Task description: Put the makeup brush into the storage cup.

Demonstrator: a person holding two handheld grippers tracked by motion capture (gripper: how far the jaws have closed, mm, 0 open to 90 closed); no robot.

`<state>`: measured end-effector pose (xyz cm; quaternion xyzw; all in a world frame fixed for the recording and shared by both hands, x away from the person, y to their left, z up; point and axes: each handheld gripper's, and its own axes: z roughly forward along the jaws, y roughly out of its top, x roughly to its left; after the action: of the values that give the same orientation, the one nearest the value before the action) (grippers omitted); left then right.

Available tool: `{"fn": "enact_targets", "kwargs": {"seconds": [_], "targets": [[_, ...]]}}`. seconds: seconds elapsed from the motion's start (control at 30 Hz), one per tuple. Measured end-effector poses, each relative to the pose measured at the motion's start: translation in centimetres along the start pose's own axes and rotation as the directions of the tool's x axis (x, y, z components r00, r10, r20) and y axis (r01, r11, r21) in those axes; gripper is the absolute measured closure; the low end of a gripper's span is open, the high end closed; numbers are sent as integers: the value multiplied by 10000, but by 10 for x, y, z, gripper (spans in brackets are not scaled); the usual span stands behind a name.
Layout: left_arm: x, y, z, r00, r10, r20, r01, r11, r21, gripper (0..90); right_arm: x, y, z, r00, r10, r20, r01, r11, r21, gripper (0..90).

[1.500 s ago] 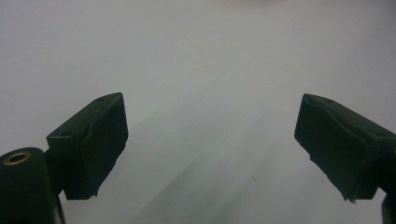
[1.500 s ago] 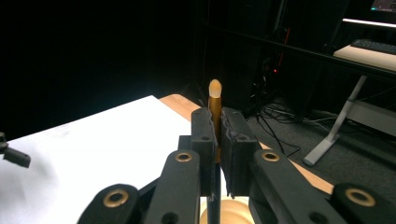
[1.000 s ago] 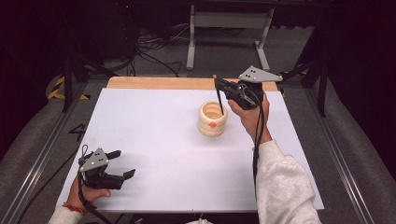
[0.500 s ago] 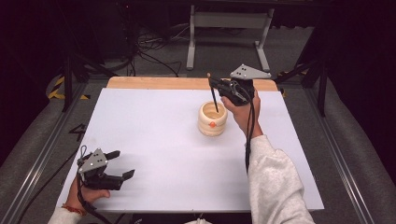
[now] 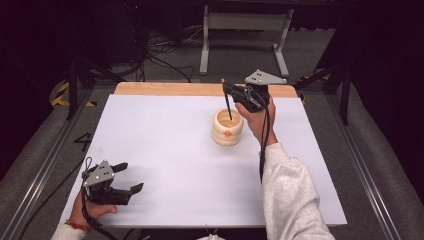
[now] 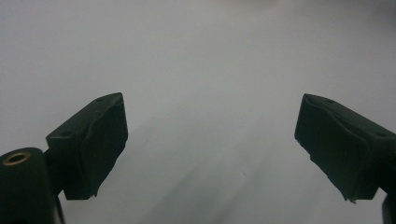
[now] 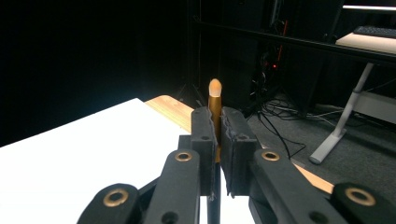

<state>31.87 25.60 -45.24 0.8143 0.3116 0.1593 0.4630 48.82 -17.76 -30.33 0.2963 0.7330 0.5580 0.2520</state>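
Note:
A cream ribbed pot (image 5: 227, 131) with a small orange mark stands on the white table (image 5: 165, 145), right of centre. My right gripper (image 5: 231, 90) hovers just above and behind it, shut on a thin dark pencil (image 5: 227, 104) held nearly upright; its lower end dips into the pot's mouth. In the right gripper view the jaws (image 7: 218, 128) clamp the pencil, whose gold ferrule and rounded eraser tip (image 7: 215, 93) stick up above them. My left gripper (image 5: 130, 177) rests near the table's front left corner, open, with nothing between its fingers (image 6: 210, 149).
A wooden strip (image 5: 170, 89) edges the far side of the table. Behind it stand a metal desk frame (image 5: 242, 22) and loose cables (image 5: 160, 50) on the floor. Metal rails (image 5: 40, 165) run along both sides of the table.
The right gripper has carried the pencil a little left and over the pot, and its lower end now sits in the pot's mouth. The left gripper has not moved.

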Motion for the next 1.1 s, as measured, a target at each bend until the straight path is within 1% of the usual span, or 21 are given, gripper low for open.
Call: {"fn": "enact_targets", "kwargs": {"seconds": [0.1, 0.13, 0.17, 0.33, 0.43, 0.67, 0.8, 1.1], "targets": [[0, 0, 0, 10000, -2, 6, 2, 10000, -7, 104, 0, -3, 2, 10000, 0, 2, 0, 10000, 27, 849], [0, -1, 0, 10000, -19, -10, 19, 10000, 12, 104, -1, -7, 3, 10000, 93, 9, -93, 9999, 48, 849], [0, -1, 0, 10000, 55, -42, -54, 10000, 12, 104, -2, -8, 4, 10000, 94, -8, -94, 10000, 33, 849], [0, -1, -1, 9999, 94, -74, -93, 9999, 43, 105, -3, -14, 7, 9999, 170, 30, -170, 9998, 106, 849], [0, -1, -1, 10000, 80, -30, -80, 10000, 25, 105, -5, -21, 9, 9994, 334, 60, -335, 9994, 133, 849], [1, -1, 0, 10000, 86, -8, -86, 10000, 31, 105, -10, -28, 10, 9986, 531, 28, -532, 9985, 120, 848], [0, -1, -1, 10000, 60, -4, -59, 10000, 45, 107, -9, -32, 11, 9991, 418, 95, -420, 9988, 240, 848], [0, -1, 0, 10000, 57, -3, -57, 9999, 94, 106, -10, -42, 11, 9986, 510, 113, -514, 9981, 333, 848]]}}
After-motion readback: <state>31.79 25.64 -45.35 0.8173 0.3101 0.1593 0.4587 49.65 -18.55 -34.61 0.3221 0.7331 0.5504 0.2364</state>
